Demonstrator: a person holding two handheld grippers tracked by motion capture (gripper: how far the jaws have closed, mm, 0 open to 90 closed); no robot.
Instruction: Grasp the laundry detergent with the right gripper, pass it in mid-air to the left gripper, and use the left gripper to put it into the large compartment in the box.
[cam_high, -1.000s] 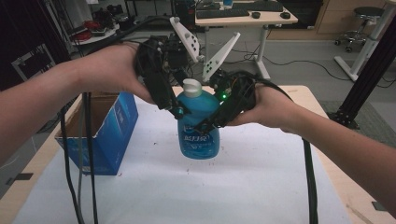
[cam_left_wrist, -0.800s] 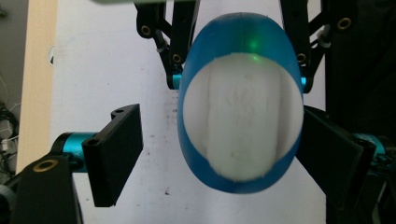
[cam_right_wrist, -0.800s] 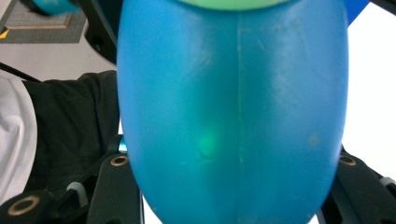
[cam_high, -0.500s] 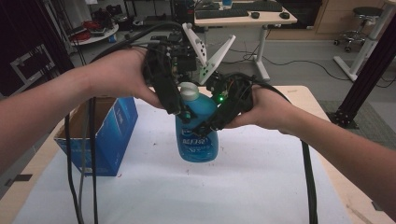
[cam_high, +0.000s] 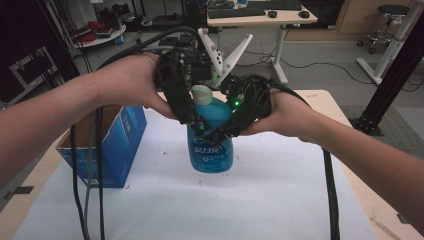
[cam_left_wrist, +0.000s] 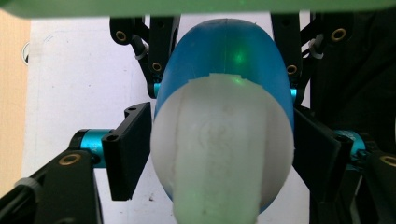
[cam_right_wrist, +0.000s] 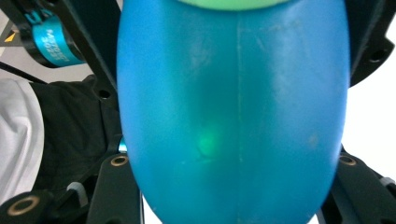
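**Blue bottle held between two grippers above the table**

One blue carton (cam_high: 107, 145) stands open-topped at the left of the high view, on the white table cover (cam_high: 280, 200).

One bottle (cam_high: 210, 137) sits at the centre of that view, upright, lifted clear of the cover or just above it; contact with the surface cannot be told. It is translucent blue plastic with a white cap (cam_high: 201, 92) and a label with white lettering on its lower front. In the left gripper view the cap (cam_left_wrist: 219, 149) appears as a broad white dome over blue shoulders. In the right gripper view the bottle's (cam_right_wrist: 233, 112) body is smooth blue, with a vertical mould seam and a small green light reflection.

Two grippers are present, one per hand. The left gripper (cam_high: 192, 117) comes in from the upper left, pointing down; its jaws have just been closing, with the cap and shoulders between them. In its own view the pads stand close at either side of the bottle, but firm contact cannot be confirmed. The right gripper (cam_high: 225, 130) comes in from the right, angled down and left, its jaws clamped on the bottle's body.

Both forearms enter from the bottom corners, the hands wrapped around the gripper bodies.
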